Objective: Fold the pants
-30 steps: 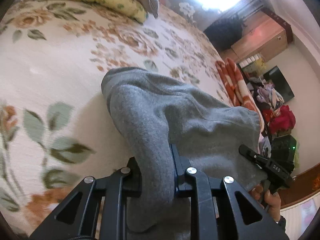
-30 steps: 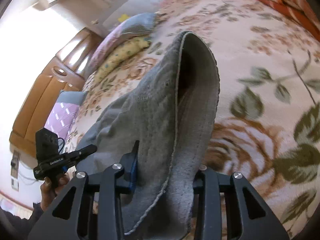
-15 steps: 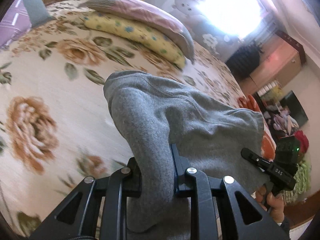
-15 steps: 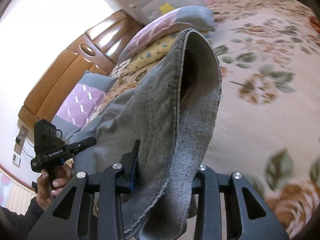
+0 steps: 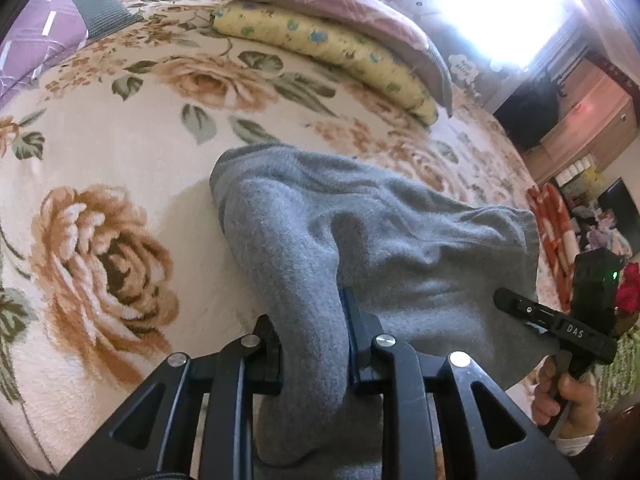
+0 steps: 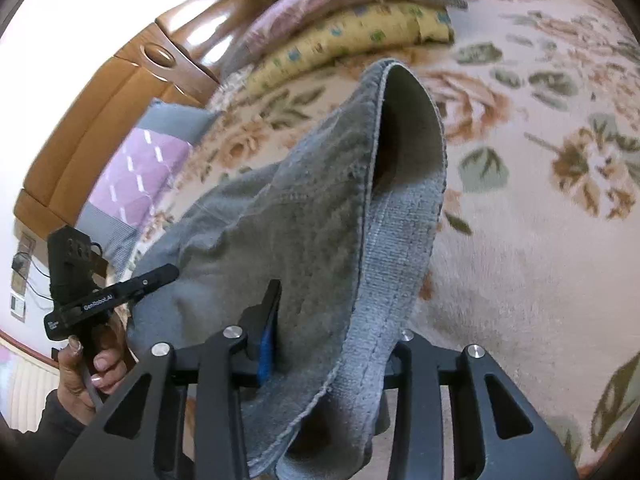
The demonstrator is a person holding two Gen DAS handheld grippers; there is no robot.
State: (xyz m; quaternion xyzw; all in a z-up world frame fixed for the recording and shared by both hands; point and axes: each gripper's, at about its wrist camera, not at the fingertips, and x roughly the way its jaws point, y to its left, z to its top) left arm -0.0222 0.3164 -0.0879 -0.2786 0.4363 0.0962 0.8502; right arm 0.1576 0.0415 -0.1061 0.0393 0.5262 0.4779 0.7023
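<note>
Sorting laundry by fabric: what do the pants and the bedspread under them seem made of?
The pants look like soft gray fleece or sweatshirt knit: matte, fuzzy nap, ribbed hem. The bedspread looks like plush, short-pile flannel, printed with roses; the fiber can't be told.

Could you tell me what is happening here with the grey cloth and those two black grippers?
A person is folding grey pants over a bed with a floral blanket. The left gripper is shut on one part of the fabric and the right gripper is shut on another, with the cloth hanging between them above the blanket. Stacked pillows lie further up the bed.
</note>
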